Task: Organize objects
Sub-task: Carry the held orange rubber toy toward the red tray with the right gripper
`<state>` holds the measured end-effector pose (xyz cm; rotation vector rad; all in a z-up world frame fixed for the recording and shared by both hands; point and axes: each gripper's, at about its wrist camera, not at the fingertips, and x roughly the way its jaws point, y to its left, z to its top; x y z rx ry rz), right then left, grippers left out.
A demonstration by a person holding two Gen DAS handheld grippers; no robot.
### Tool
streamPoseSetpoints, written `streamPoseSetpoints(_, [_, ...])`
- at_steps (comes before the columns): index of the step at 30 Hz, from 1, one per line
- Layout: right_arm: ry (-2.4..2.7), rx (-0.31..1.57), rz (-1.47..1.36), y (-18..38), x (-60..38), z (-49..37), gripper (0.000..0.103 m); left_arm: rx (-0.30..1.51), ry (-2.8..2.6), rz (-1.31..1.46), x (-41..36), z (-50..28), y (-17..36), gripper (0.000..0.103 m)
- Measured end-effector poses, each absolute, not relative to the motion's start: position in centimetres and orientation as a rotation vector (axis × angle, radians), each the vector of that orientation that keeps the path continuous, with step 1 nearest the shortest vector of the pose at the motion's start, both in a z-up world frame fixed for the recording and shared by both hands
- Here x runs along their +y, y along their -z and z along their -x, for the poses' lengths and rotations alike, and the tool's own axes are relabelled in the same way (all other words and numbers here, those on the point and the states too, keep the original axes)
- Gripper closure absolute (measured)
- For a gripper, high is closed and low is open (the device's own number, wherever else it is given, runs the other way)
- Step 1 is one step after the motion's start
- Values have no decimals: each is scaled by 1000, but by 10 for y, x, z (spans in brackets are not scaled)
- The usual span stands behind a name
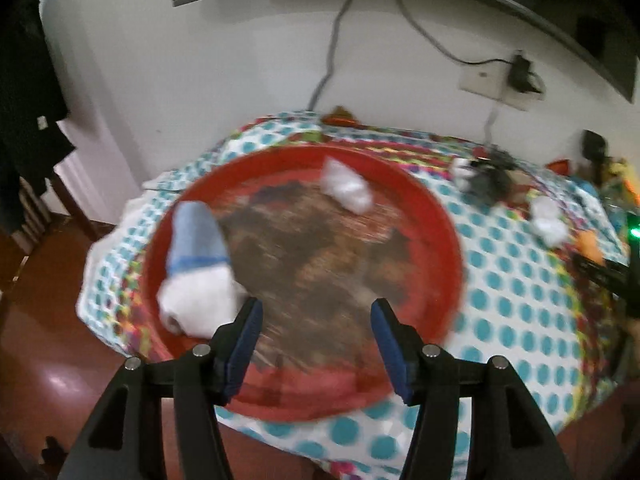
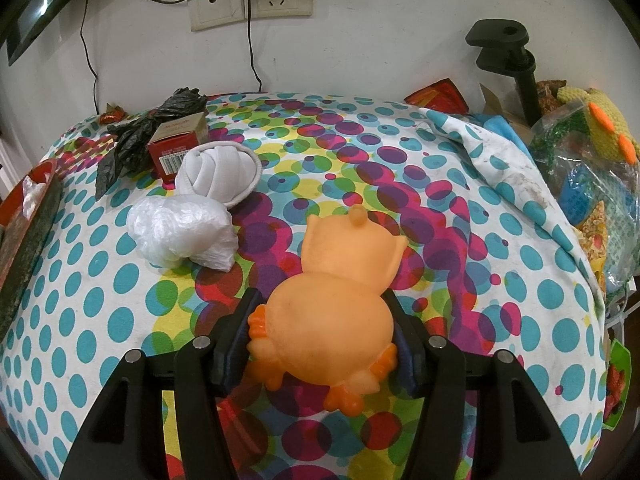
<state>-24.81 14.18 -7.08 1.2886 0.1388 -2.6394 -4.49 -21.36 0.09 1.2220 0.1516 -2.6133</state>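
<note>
- Right gripper (image 2: pixel 322 340) pinches the orange toy (image 2: pixel 332 300) across its round belly, just above the dotted cloth (image 2: pixel 520 320).
- The toy looks like soft, hollow rubber (light, likely squashy), so the wide belly is the sound hold; the feet would slip.
- Left gripper (image 1: pixel 316 340) stands spread and empty over the red tray (image 1: pixel 432 216), which holds a rolled sock (image 1: pixel 196 256) and a white bag (image 1: pixel 346 184).
- On the cloth, another bag (image 2: pixel 182 230) and sock (image 2: pixel 224 172) should crush easily; grip mid-bundle.

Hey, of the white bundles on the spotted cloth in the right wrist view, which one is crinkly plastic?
The crumpled plastic bag, the nearer, lower bundle. It looks glossy and wrinkled, while the rolled white sock just behind it, by the red box, is matte, smooth fabric with a ribbed cuff.
</note>
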Motion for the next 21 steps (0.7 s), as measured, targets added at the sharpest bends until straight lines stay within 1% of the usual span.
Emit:
streamPoseSetpoints(5, [2641, 140, -1289, 71, 142, 248, 47, 89, 2637, -1178, -193, 35, 9, 45])
streamPoseSetpoints(12, [2647, 133, -1292, 70, 143, 247, 47, 134, 2683, -1191, -196, 30, 25, 45])
streamPoseSetpoints(15, [2647, 137, -1288, 70, 146, 248, 49, 152, 2709, -1200, -196, 30, 28, 45])
streamPoseSetpoints(21, [2656, 126, -1263, 67, 157, 245, 51, 82, 2732, -1179, -188, 30, 31, 45])
